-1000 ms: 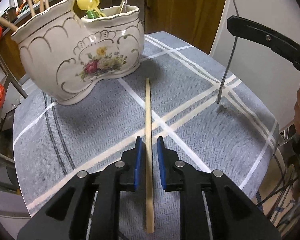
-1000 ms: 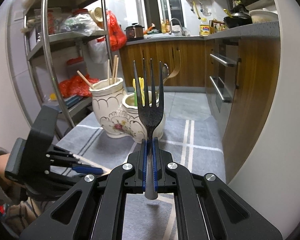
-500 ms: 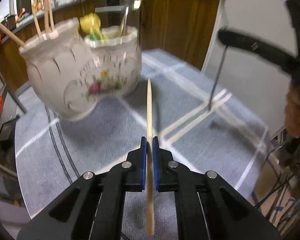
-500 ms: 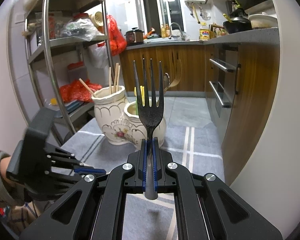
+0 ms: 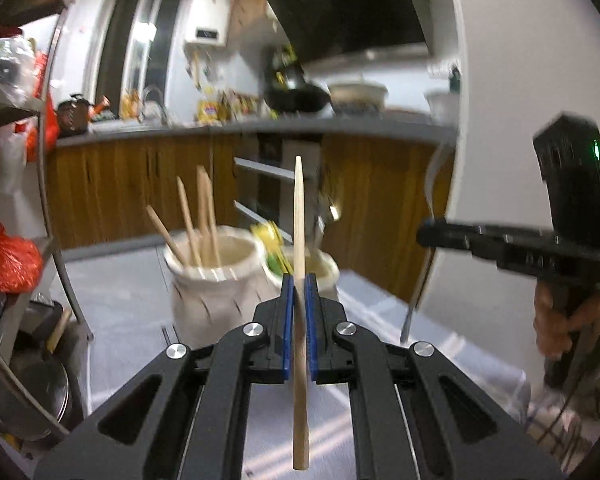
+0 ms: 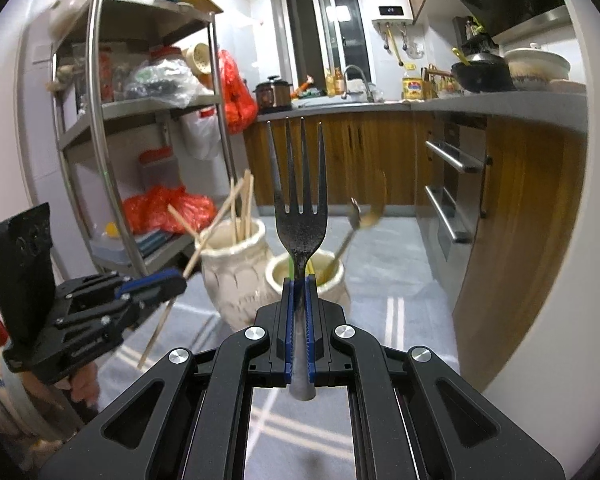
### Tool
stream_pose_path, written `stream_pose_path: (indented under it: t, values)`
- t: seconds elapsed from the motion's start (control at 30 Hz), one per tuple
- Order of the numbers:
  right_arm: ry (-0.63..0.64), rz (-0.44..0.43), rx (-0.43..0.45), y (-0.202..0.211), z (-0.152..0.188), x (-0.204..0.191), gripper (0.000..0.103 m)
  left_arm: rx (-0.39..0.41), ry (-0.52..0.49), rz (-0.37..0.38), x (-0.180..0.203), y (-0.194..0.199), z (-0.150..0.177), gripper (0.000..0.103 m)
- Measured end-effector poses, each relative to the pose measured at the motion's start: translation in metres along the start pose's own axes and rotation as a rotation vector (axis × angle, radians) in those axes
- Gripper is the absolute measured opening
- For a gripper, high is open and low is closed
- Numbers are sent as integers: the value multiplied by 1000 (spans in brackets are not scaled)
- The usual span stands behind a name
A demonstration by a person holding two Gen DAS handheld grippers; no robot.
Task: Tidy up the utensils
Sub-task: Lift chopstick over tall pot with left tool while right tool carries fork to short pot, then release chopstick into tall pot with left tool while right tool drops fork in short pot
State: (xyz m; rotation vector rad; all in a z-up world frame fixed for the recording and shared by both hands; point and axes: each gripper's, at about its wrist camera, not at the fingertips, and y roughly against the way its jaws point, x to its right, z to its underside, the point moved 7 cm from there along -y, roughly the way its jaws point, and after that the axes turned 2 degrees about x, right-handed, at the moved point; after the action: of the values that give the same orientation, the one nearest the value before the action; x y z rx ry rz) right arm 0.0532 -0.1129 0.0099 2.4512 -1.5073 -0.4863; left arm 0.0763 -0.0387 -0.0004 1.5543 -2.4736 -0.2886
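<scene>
- The holder [image 6: 236, 276] stands far on the cloth [image 6: 392, 312], in two wells: sticks left, cutlery right.
- The right gripper [image 6: 299, 320] pinches the fork [image 6: 300, 216] upright; it probably belongs in the right well [image 6: 306, 276].
- The left gripper [image 5: 299, 320] pinches a chopstick [image 5: 299, 232], lifted clear; judged bound for the left well [image 5: 214, 256]. Tip it thin end down, lower straight, and release only once inside.

Black hand-held gripper [image 6: 299, 292], blue finger pads [image 6: 288, 320], silver screws, bare-skinned hand [image 5: 560, 320].
</scene>
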Motion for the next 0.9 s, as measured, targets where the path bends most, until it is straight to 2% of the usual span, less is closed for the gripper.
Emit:
stream_pose_path:
  t: [0.13, 0.3, 0.57, 0.9]
  values:
    - [1, 12, 49, -8, -23, -2, 6, 84, 50, -23, -22, -8, -32, 6]
    - [-12, 25, 100, -22, -50, -2, 6, 146, 112, -43, -47, -31, -63, 6]
    - [-29, 52, 131, -46, -65, 4, 6, 165, 202, -65, -75, -63, -64, 6]
    - [-29, 77, 138, -71, -63, 8, 6, 187, 117, -117, -69, -85, -70, 6]
